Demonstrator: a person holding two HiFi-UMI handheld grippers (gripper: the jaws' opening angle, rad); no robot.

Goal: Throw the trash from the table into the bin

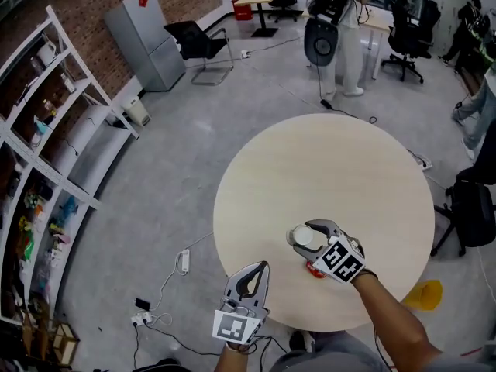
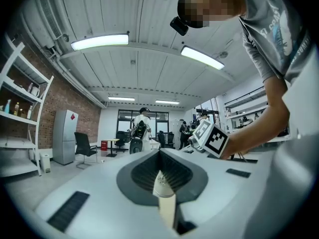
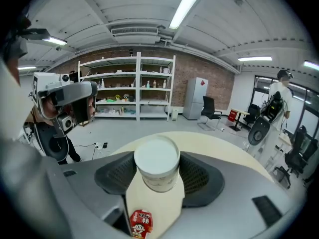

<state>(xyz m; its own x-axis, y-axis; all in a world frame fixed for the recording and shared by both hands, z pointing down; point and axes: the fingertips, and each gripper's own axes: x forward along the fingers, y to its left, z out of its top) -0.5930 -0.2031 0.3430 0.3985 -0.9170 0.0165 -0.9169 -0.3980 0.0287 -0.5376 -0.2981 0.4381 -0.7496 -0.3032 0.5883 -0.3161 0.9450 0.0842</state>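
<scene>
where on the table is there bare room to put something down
The whole far half of the table and both sides are bare. Crowded only at the near edge: right gripper holding a white cup over a red packet, left gripper shut on a paper scrap.

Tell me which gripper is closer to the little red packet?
Right. The right gripper, holding the white cup, is just above the red packet; the left gripper, pinching a white scrap, is off by the table's near edge.
</scene>
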